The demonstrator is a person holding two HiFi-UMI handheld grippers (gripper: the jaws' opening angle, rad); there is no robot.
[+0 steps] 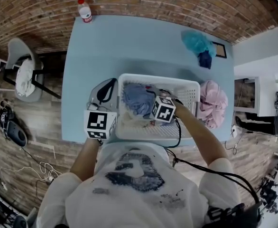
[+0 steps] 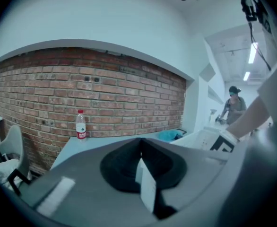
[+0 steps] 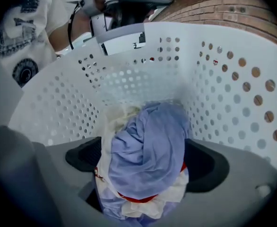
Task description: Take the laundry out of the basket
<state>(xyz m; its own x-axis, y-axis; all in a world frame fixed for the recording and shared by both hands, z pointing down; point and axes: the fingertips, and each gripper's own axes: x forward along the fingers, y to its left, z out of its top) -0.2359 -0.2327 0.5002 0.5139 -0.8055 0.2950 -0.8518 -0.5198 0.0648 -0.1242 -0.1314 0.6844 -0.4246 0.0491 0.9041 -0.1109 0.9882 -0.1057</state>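
The basket (image 1: pixel 189 87) is white with lots of little round holes. It is sitting on the blue table (image 1: pixel 129 46), at the edge close to the person.

The laundry (image 3: pixel 148 150) is lying inside the basket. On top, a soft blue cloth is sitting all bunched up and wrinkly. Under it, a cream white cloth with a bit of red is peeking out. From the head view, the blue cloth (image 1: pixel 138 99) is lying in the middle of the basket.

The right gripper (image 3: pixel 145 159) is pointing down into the basket. Its two fingers are spreading wide apart, and the blue bundle is sitting right between them. The black pads (image 3: pixel 209 163) are showing on both sides of the cloth.

The left gripper (image 2: pixel 139 148) is staying outside, just beside the basket's left wall. Its fingers are pressing together with no laundry in them.

A pink pile (image 1: pixel 212 103) of clothes is lying on the table, touching the basket's right side. A teal cloth (image 1: pixel 196 42) is lying at the far corner. A bottle (image 1: pixel 85 11) is standing at the far edge.
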